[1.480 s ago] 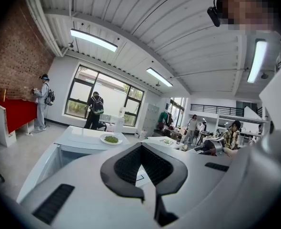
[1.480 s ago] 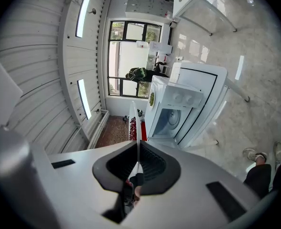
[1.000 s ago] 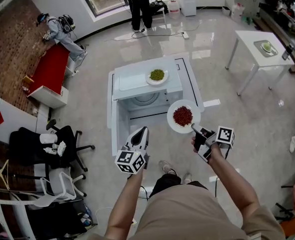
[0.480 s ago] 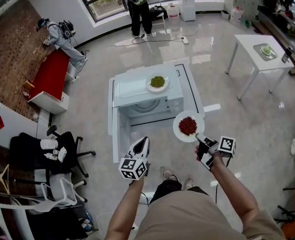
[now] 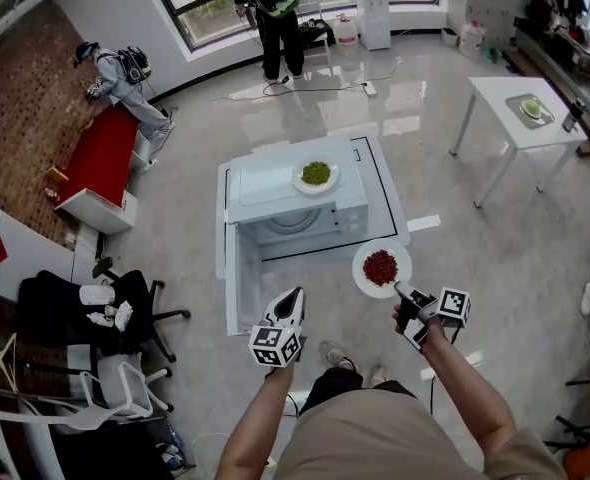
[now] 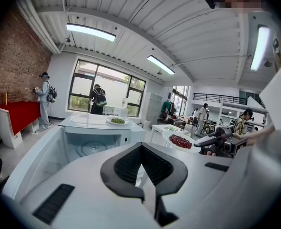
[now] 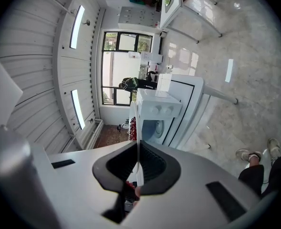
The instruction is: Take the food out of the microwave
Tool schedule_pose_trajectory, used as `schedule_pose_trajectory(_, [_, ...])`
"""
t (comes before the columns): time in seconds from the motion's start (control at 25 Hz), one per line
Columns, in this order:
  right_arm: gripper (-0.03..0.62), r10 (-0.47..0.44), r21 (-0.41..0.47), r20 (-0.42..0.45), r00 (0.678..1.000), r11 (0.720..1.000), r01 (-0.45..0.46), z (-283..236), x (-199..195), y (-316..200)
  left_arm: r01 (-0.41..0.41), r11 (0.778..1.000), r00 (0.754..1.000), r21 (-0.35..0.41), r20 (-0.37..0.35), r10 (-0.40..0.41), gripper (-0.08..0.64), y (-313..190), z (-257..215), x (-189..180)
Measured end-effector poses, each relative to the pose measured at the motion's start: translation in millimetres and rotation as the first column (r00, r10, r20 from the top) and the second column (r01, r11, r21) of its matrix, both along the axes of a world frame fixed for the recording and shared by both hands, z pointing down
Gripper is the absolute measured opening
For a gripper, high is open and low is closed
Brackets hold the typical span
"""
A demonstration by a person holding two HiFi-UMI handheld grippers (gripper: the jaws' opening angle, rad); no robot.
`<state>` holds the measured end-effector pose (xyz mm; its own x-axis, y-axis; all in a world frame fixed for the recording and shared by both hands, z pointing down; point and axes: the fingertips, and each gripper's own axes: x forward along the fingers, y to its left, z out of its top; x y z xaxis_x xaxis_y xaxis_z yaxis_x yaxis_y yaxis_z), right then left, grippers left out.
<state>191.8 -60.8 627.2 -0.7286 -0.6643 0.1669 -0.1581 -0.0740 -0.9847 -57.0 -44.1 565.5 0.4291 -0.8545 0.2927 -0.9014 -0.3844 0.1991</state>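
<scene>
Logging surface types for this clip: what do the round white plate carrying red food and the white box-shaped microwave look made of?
The round white plate: likely glazed ceramic or melamine; smooth with a thin rim. The white box-shaped microwave: painted metal or plastic, by its flat, faintly shiny top.

Glossy floor (image 5: 515, 268), matt wht microwave (image 5: 265, 183)

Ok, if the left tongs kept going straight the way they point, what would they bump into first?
Most likely the white microwave. The left tongs aim at its open front, and nothing shows in between, though depth is hard to judge. The plate in the right tongs is off to the side.
</scene>
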Motion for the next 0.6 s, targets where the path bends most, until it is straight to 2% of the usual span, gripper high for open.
schedule_pose_trajectory(0.32, [0.017, -0.003, -0.02, 0.001, 1.0, 1.0, 0.003, 28, 3, -2, 0.011, 1.0, 1.0, -0.022, 0.016, -0.01, 0.005, -3, 20, -2])
schedule_pose_trajectory(0.6, [0.017, -0.012, -0.072, 0.012, 1.0, 0.997, 0.013, 49, 2, -1, 0.014, 0.999, 1.0, -0.041, 0.022, -0.013, 0.005, -6, 32, -1])
